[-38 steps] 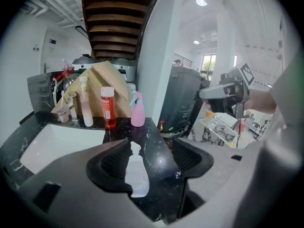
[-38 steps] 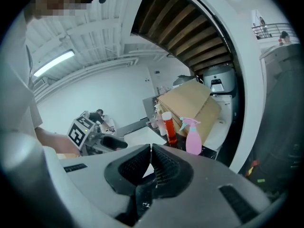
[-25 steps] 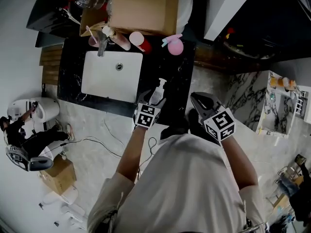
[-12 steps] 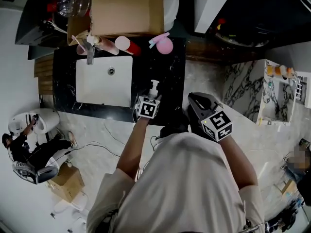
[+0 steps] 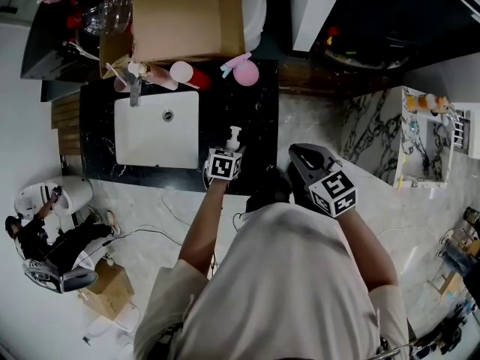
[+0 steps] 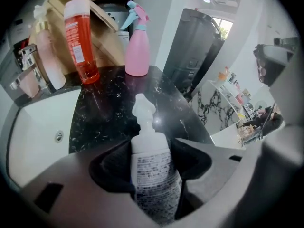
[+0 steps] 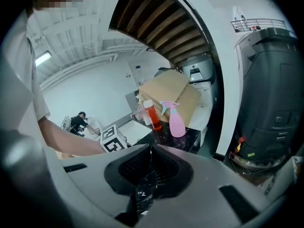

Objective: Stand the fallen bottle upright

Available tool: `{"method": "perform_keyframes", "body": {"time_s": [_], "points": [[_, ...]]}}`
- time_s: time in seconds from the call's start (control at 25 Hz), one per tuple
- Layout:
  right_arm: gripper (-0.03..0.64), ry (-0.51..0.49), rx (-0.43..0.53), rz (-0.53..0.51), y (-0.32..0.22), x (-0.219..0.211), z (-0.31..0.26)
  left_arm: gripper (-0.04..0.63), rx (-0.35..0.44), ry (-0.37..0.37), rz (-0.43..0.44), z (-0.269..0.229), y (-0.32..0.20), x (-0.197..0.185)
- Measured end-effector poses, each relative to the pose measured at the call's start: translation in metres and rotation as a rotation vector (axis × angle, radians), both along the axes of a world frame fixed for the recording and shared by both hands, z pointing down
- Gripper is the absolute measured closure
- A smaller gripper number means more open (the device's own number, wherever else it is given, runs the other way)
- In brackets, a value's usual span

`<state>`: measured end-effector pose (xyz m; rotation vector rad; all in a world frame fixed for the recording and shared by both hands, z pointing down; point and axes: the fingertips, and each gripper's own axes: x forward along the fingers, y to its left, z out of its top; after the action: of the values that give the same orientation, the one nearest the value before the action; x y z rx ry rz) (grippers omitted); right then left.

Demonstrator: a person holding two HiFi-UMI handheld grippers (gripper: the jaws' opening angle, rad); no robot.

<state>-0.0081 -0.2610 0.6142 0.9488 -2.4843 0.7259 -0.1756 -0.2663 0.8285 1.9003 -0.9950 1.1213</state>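
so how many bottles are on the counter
4: pump bottle in the left gripper, jaws closing; red bottle and spray bottle at the back by the box; pale bottle by the tap. More may hide behind the box.

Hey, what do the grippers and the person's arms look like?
The left gripper and right gripper are grey with black textured pads and a cube of black square markers. The shirt is pale, short-sleeved. Left jaws are closing round the bottle.

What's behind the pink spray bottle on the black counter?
A brown cardboard box stands behind the pink plastic spray bottle. The box's contents are hidden, as is whatever lies behind it.
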Motion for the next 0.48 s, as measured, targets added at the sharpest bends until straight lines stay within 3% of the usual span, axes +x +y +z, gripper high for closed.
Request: {"method": "perform_keyframes", "body": {"time_s": [0.48], "points": [[0.580, -0.010, 0.067, -0.023, 0.001, 0.003, -0.025, 0.336, 0.085, 0.053, -0.039, -0.037, 0.001, 0.003]]}}
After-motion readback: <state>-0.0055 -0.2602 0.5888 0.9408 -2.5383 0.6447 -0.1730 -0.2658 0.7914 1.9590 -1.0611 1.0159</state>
